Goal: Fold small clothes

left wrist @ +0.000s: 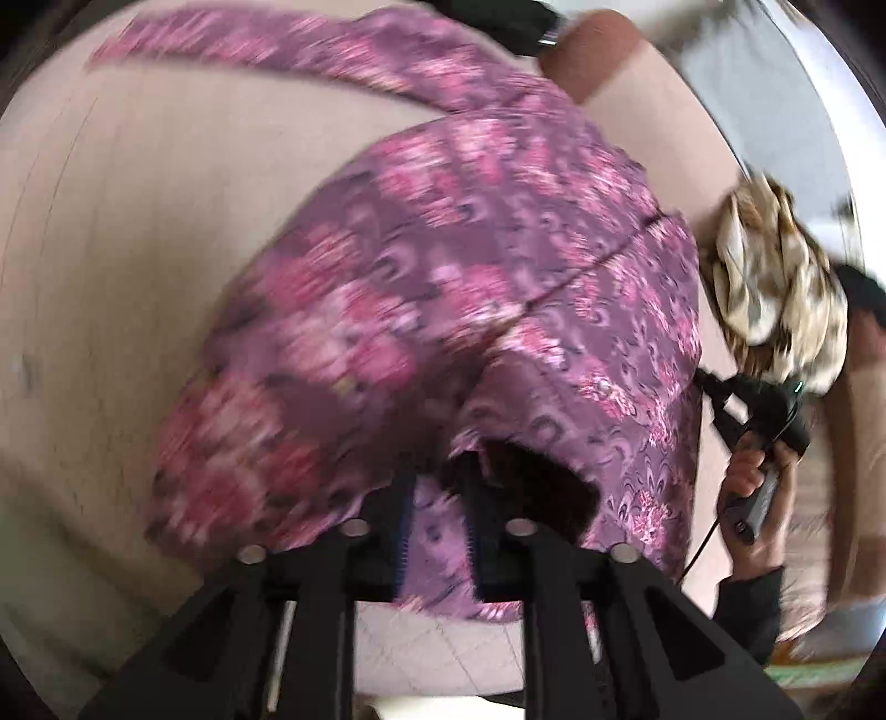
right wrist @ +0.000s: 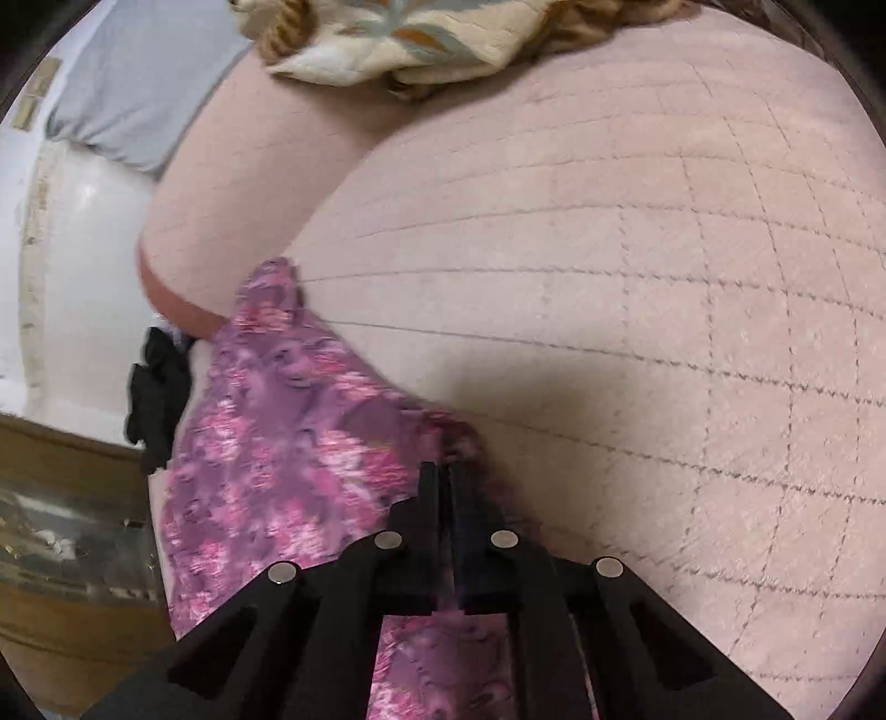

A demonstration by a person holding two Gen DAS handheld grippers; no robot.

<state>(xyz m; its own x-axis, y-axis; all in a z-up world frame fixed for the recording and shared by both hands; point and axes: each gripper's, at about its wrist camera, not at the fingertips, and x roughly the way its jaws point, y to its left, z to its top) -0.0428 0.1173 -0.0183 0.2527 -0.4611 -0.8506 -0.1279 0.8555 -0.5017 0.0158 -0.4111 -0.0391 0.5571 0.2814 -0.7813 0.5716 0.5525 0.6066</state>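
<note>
The left hand-held gripper (left wrist: 437, 493) has its jaws nearly closed, pinching an edge of the purple floral garment (left wrist: 454, 288), which bunches up just ahead of it on the quilted pink bed (left wrist: 111, 221). The right hand-held gripper (right wrist: 443, 476) is clamped tight on another edge of the same garment (right wrist: 288, 443). Well beyond it lies a crumpled cream patterned cloth (right wrist: 421, 39).
</note>
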